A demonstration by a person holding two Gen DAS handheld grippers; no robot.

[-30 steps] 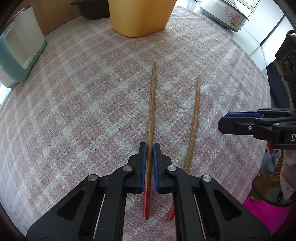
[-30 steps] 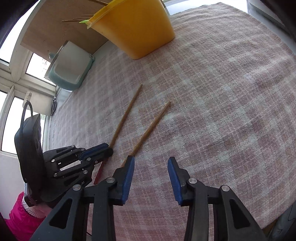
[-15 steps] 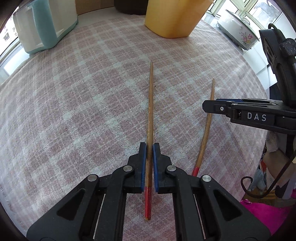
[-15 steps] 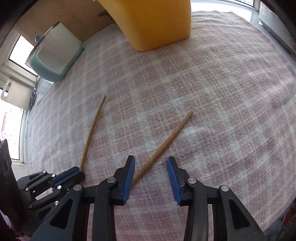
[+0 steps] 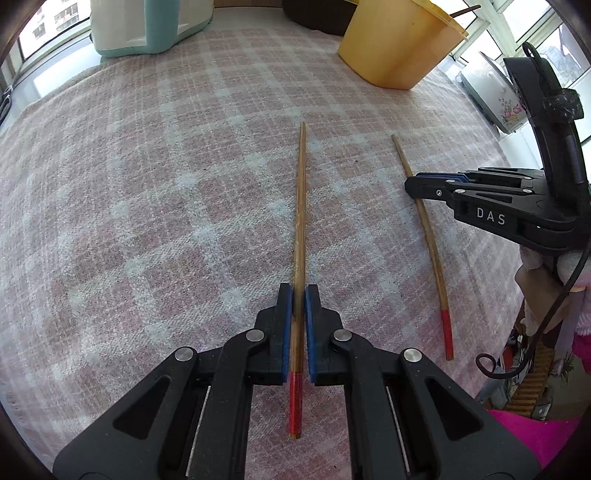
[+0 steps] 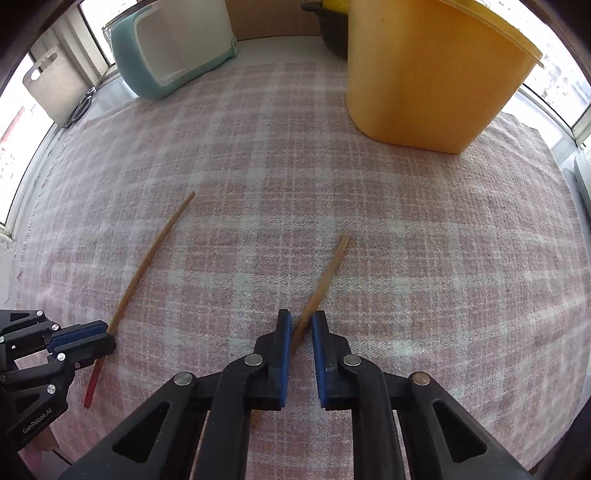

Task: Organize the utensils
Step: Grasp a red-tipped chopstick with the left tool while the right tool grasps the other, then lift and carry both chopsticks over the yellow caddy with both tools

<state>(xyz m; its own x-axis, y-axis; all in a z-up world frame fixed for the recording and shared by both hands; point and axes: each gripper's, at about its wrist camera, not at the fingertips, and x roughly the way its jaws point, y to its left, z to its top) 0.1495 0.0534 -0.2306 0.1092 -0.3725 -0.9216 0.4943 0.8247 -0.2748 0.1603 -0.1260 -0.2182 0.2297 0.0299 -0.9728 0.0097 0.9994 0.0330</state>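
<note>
Pink and white checked cloth (image 5: 155,206) covers the table, and windows run behind it. At the far left of the table stands a pale blue and white appliance (image 5: 147,26), lying beyond the edge of the cloth.

Left of the middle lies the first chopstick (image 5: 300,221), a straight wooden stick with a red end. The left hand-held gripper (image 5: 298,295) is closed on this chopstick: its two blue pads press the wood from both sides, a little above the red part, and the red end shows behind the pads, toward the camera. The thin tip points away, toward the far side of the table.

To the right lies the second chopstick (image 5: 432,240), well apart from the first and slightly turned to it, also with a red end near the front edge. The right hand-held gripper (image 6: 300,325) is around the middle of this stick. Its blue pads stand on both sides of the wood with a narrow gap, and I cannot tell if they already press it. In the right wrist view the stick crosses between the pads at a slant.

At the far right of the cloth stands a yellow plastic bucket (image 6: 436,81), upright, with a dark stick showing over its rim in the left wrist view. Behind it, off the table, is a white rice cooker (image 5: 491,96) with flowers.
</note>
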